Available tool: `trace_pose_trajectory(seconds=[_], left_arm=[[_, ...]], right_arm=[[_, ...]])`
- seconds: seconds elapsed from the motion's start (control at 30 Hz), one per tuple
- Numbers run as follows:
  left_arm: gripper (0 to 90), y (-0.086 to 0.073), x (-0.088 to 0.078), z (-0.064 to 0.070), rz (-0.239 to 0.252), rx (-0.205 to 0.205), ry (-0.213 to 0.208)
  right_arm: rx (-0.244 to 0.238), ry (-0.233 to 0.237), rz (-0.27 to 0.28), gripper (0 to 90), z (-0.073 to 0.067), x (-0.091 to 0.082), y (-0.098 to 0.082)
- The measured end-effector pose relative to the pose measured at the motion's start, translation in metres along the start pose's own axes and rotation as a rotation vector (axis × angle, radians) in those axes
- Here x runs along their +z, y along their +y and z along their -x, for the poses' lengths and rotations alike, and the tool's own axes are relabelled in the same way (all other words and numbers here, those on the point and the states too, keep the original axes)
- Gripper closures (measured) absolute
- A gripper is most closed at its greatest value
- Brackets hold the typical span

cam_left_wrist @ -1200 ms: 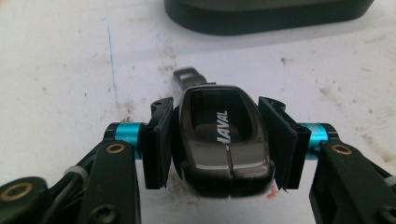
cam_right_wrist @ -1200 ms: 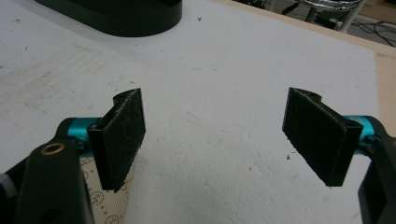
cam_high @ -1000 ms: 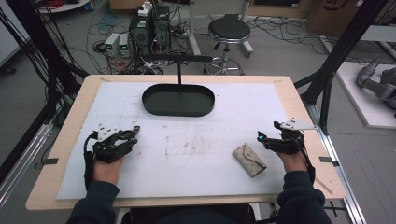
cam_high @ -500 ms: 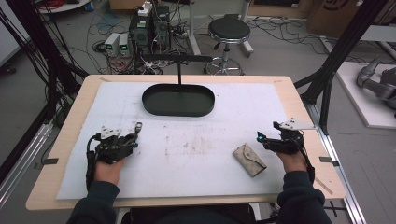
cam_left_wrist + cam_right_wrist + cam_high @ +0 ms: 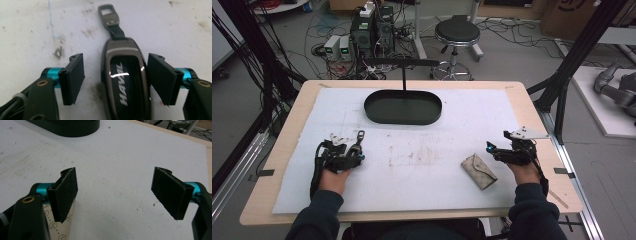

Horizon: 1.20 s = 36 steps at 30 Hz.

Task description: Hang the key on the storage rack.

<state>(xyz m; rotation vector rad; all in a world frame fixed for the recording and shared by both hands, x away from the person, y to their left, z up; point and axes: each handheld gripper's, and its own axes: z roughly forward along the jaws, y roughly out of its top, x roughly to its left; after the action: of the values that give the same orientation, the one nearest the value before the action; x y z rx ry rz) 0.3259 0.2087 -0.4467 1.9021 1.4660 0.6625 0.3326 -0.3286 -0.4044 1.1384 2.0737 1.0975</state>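
Since a moment ago the left gripper [image 5: 355, 150] has swung toward the black oval tray [image 5: 403, 107], carrying the car key fob [image 5: 125, 80] between its wide-open jaws without clamping it. That fob lies flat on the mat short of the tray, long axis running along the jaws, strap end pointing away. Right gripper [image 5: 117, 195] gapes empty, the beige pouch [image 5: 479, 170] just beside its left jaw.
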Motion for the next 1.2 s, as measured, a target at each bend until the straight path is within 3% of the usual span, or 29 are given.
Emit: trace_pose_trajectory(seconds=[0.17, 0.23, 0.5, 0.8, 1.2], left_arm=[[32.9, 0.006, 0.009, 0.002, -0.025, 0.019, -0.023], [47.7, 0.005, 0.007, 0.005, -0.014, 0.05, -0.04], [48.9, 0.006, 0.006, 0.003, -0.016, 0.023, -0.048], [49.1, 0.016, -0.014, -0.004, 0.108, -0.011, -0.073], [49.0, 0.039, -0.029, -0.004, 0.202, -0.018, -0.117]], right_arm=[[0.0, -0.001, -0.001, 21.7, 0.0, 0.001, 0.0], [-0.001, -0.001, -0.003, 21.7, 0.0, 0.001, 0.0], [0.002, 0.001, -0.002, 21.7, 0.001, 0.0, -0.001], [0.001, 0.001, -0.004, 21.7, 0.001, 0.0, -0.001], [0.01, 0.001, -0.005, 21.7, 0.0, 0.001, 0.0]])
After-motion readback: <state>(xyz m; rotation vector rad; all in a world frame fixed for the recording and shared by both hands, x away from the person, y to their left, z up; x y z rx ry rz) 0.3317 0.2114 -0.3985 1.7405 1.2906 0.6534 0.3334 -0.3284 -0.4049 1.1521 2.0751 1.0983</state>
